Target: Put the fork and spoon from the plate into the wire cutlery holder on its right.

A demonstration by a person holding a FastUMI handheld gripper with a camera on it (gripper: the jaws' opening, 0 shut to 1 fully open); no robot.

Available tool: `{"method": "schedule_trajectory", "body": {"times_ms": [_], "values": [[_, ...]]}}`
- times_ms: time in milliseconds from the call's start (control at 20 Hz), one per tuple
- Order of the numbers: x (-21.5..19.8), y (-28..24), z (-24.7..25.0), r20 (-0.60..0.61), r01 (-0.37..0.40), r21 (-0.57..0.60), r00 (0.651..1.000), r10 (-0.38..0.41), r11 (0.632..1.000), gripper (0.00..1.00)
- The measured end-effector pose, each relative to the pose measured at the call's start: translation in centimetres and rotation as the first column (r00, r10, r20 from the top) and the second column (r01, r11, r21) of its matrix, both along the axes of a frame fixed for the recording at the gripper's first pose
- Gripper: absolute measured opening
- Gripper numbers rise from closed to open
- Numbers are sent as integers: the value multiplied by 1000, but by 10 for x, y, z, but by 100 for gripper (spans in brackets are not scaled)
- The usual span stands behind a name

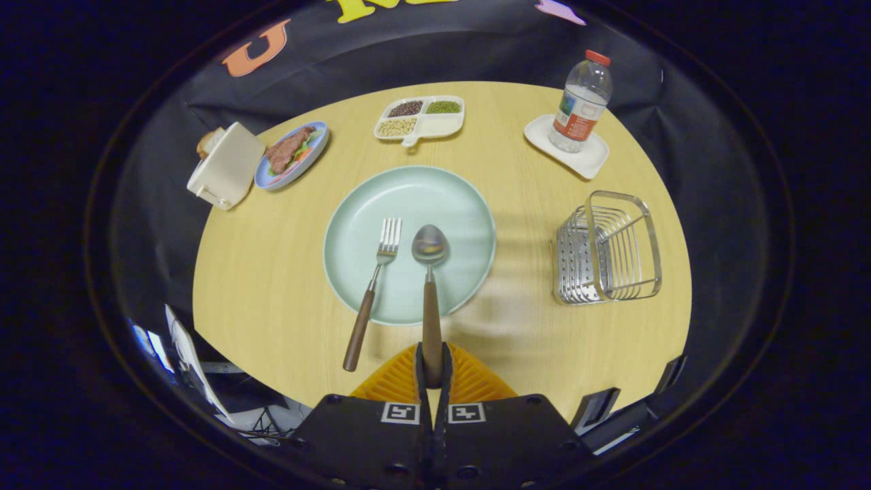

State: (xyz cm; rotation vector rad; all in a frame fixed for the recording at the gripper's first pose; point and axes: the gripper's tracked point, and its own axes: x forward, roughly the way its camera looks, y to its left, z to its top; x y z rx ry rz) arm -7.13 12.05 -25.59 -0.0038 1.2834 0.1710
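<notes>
Gripper view has the gripper point(432, 371) clamped on the wooden handle of the spoon point(430, 286), both fingers pressing its tail end, and the spoon runs straight ahead along the fingers with its bowl over the green plate point(354, 238). Off to the right and a little beyond sits the wire cutlery holder point(607, 248), open top showing, so the carry looks to be a rightward swing. Meanwhile the fork point(375, 286) waits just left of the spoon, tines on the plate, handle trailing onto the table point(272, 292).
</notes>
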Motion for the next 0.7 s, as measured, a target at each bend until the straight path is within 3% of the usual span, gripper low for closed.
{"method": "schedule_trajectory", "body": {"times_ms": [350,700], "values": [[5,-9,49,26,51,61,998,-52,997,0],[9,-85,108,69,166,50,983,-169,985,1]]}}
